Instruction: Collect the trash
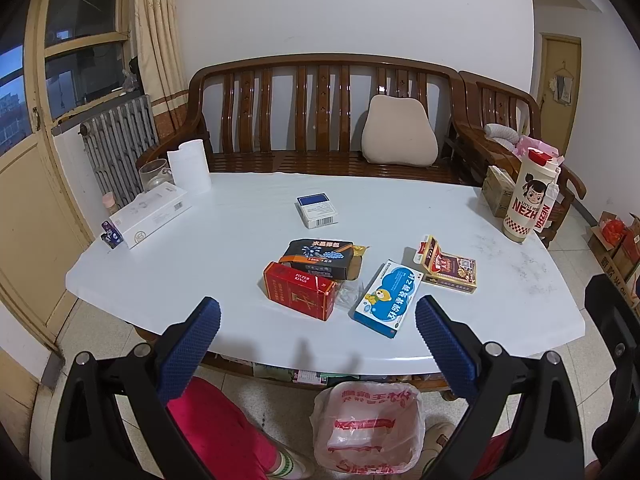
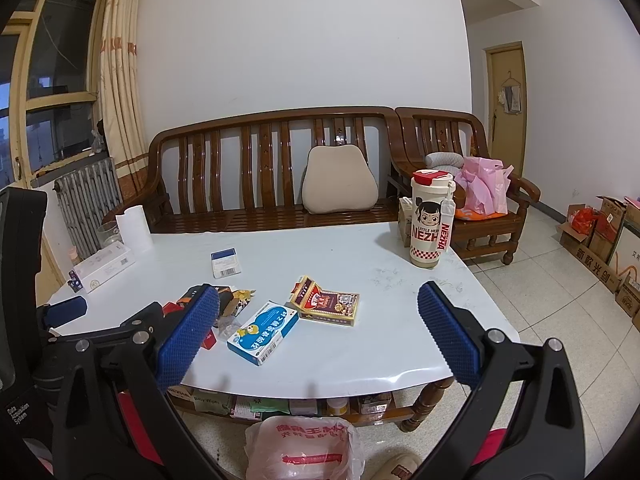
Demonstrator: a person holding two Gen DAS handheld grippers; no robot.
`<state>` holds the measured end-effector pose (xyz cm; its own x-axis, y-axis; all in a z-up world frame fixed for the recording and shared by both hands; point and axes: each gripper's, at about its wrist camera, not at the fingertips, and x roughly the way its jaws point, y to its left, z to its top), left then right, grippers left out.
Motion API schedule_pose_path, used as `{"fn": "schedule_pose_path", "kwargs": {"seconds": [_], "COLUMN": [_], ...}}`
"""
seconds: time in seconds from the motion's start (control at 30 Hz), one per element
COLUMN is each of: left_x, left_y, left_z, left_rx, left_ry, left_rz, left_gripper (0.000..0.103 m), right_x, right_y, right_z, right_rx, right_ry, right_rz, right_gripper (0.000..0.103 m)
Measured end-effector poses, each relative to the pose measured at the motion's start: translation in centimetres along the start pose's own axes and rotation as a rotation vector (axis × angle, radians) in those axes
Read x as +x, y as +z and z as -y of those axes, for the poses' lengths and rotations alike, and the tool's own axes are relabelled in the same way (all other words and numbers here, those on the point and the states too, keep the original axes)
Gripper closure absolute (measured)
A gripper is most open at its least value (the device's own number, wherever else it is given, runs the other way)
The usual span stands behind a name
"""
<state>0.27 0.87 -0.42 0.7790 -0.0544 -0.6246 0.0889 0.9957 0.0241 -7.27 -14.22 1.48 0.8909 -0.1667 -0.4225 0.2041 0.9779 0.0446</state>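
On the white table (image 1: 200,272) lie a red cigarette box (image 1: 299,290), a black box (image 1: 320,258), a crumpled clear wrapper (image 1: 350,294), a blue-and-white medicine box (image 1: 389,298), a brown-and-gold box (image 1: 450,266) and a blue-topped white pack (image 1: 317,210). My left gripper (image 1: 318,324) is open and empty, above the table's near edge. My right gripper (image 2: 319,310) is open and empty; the medicine box (image 2: 263,332) and the brown-and-gold box (image 2: 326,302) lie between its fingers in view. A bin lined with a red-printed plastic bag (image 1: 368,428) stands on the floor below, and shows in the right wrist view (image 2: 304,450).
A white flat box (image 1: 150,214), paper roll (image 1: 189,166) and glass jar (image 1: 154,172) sit at the table's far left. A tall Nezha bottle (image 1: 530,196) stands at the far right. A wooden bench (image 1: 320,120) is behind; cardboard boxes (image 2: 600,236) line the right wall.
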Motion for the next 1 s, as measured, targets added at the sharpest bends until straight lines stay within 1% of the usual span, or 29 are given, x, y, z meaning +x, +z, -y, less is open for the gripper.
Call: {"fn": "schedule_pose_path", "kwargs": {"seconds": [1.0], "left_x": [0.08], "left_y": [0.29], "left_z": [-0.43], "left_rx": [-0.012], "left_ry": [-0.002], "left_rz": [-0.006], "left_gripper": [0.007], "right_x": [-0.11], "right_y": [0.31], "right_z": [0.17], "right_rx": [0.005], "right_ry": [0.009], "right_rz": [-0.004], "right_gripper": [0.005]}}
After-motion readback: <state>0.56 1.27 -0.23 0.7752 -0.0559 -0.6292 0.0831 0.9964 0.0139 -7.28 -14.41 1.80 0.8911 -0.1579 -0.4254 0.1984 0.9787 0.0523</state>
